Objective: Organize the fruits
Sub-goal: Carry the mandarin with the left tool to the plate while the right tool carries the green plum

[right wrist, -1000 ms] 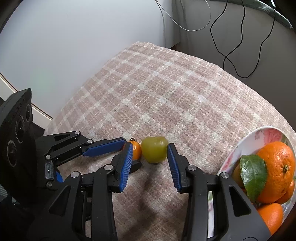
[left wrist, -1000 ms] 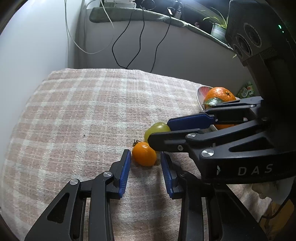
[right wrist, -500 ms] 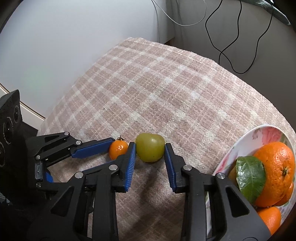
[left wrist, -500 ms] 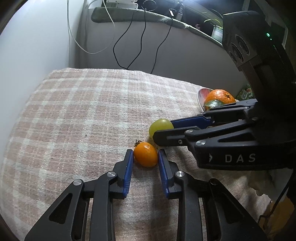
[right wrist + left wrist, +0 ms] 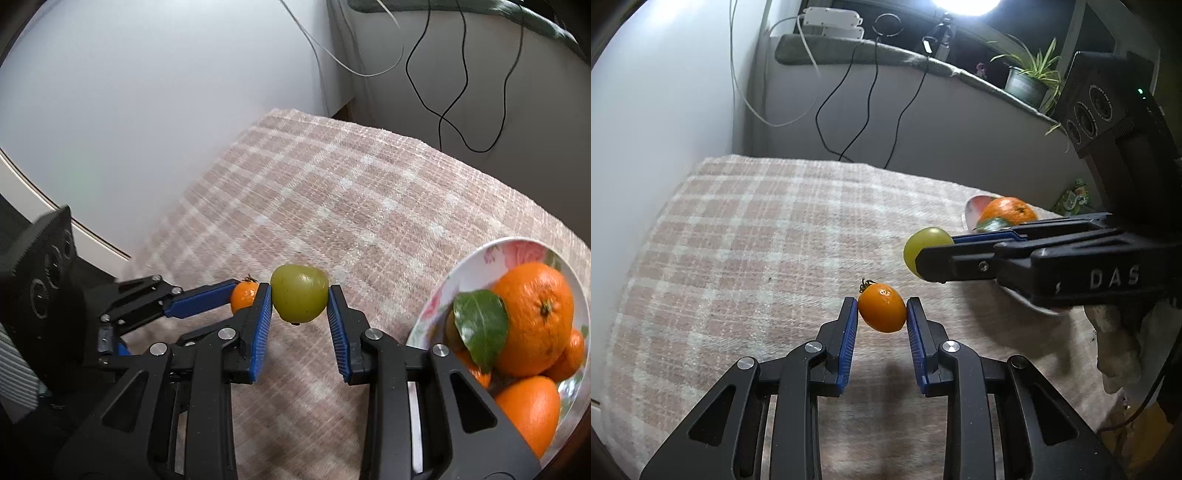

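My left gripper (image 5: pixel 882 314) has two black fingers with bumpy blue pads. The pads squeeze a small orange tomato (image 5: pixel 882 307). It is smooth, shiny and egg-shaped, with a dry little stem on top. It hangs just above the desk (image 5: pixel 746 236), and its dark shadow lies on the cloth below it.

My right gripper (image 5: pixel 300 301) looks the same. Its blue pads press on both sides of a round green fruit (image 5: pixel 300 297). That fruit is smooth, a bit dented on top, and it is off the cloth too. The two grippers are close together, side by side.

The desk is covered with a rough woven cloth in pink and cream squares.

To the right sits a round bowl (image 5: pixel 491 258) with pink flowers painted on it. Inside are bumpy oranges (image 5: pixel 532 317), piled up, and one has a flat green leaf (image 5: pixel 480 328).

Far back, thin black cables (image 5: pixel 846 103) hang down a pale wall. A potted plant (image 5: pixel 1027 79) with long thin leaves stands on a ledge.
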